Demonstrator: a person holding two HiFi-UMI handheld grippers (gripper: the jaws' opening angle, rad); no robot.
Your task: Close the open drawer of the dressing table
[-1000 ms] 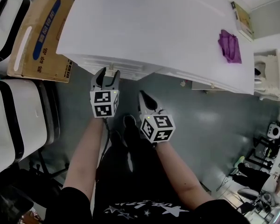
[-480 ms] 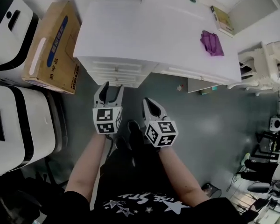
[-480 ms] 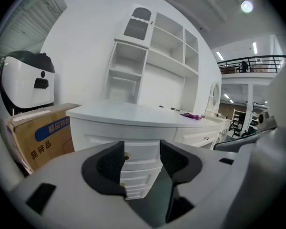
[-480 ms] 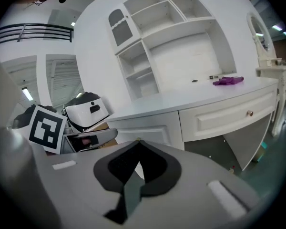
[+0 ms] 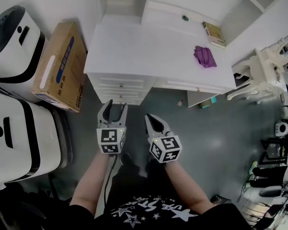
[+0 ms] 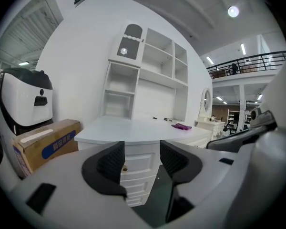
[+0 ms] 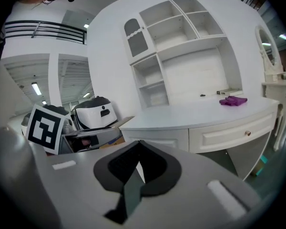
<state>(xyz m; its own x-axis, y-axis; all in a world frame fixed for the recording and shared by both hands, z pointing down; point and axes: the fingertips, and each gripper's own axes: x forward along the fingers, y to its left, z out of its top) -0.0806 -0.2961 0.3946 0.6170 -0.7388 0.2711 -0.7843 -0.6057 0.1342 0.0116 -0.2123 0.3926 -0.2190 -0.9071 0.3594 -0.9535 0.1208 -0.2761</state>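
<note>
Both grippers have backed off from the drawer stack (image 5: 119,87) under the dressing table (image 5: 149,47), now at twelve o'clock of the left gripper (image 5: 116,105); every front looks flush. It is probably rigid and light on its runners, so push flat beside the knob (image 6: 124,169). The left jaws have just been spreading, empty; the right gripper (image 5: 149,118), at three o'clock, is pressed together.

1. A white dressing table (image 5: 149,44) stands against the wall; the drawers (image 5: 121,86) at its left front all sit flush
2. On its surface lie a purple cloth (image 5: 204,56) and, nearer the back, a small flat box (image 5: 212,34)
3. A cardboard box (image 5: 61,66) stands on the floor just beside the table's left end
4. The left gripper (image 5: 116,105), held short of the drawers, has just been opening its jaws; nothing is between them
5. The right gripper (image 5: 149,118) is beside it, jaws together
</note>
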